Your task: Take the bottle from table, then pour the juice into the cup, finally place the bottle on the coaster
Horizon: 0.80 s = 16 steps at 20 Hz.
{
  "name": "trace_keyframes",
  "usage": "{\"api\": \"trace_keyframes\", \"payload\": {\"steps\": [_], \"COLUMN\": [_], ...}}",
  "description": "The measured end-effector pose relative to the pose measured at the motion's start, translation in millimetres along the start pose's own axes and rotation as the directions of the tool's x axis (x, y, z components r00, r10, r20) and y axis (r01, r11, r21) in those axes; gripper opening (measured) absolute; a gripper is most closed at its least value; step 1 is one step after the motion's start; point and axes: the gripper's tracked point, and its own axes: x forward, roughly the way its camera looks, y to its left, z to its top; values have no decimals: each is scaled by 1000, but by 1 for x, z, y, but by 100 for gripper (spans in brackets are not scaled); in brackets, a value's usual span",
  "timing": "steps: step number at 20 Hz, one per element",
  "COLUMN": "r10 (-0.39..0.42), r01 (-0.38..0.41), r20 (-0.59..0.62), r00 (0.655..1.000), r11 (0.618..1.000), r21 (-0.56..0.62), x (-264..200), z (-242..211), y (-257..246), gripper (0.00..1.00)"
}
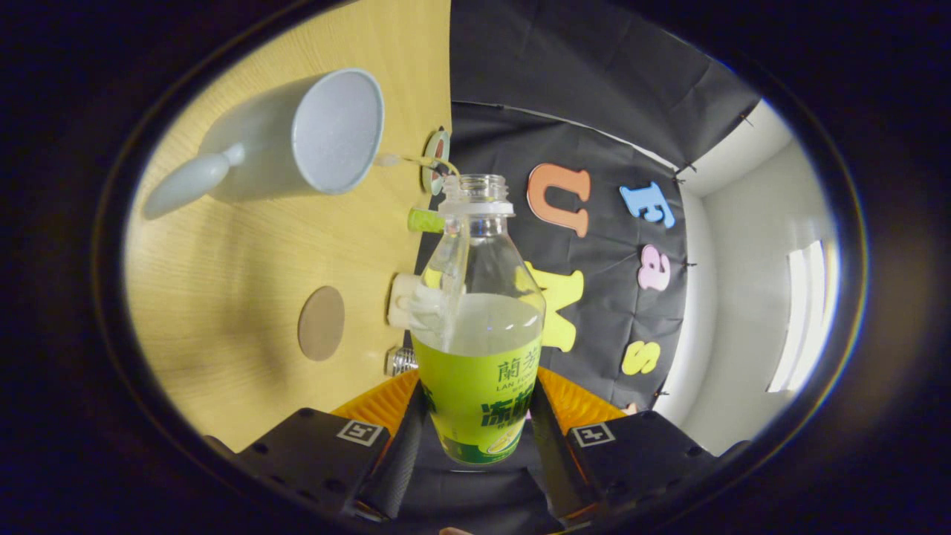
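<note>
Gripper (475,416) clamped on bottle (479,327), tipped twd cup (297,141); juice not yet at mouth. Pour step. Next: tilt more, then coaster (321,323).

The hand-held gripper (475,416) clamps the bottle (479,327) at its labelled lower body, one finger on each side. The bottle is uncapped and partly filled with juice. The view is rolled, so the tabletop (245,297) stands at 9 o'clock. The cup (297,141) lies at 10 o'clock from the bottle neck; the round coaster (321,323) is well apart from the cup.
</note>
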Motion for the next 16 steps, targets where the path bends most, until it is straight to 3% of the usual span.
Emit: {"api": "trace_keyframes", "payload": {"steps": [16], "r10": [-18], "r01": [19], "r20": [8], "r00": [1000], "r11": [998], "r21": [-53], "x": [-3], "z": [-4], "y": [-22], "gripper": [77]}}
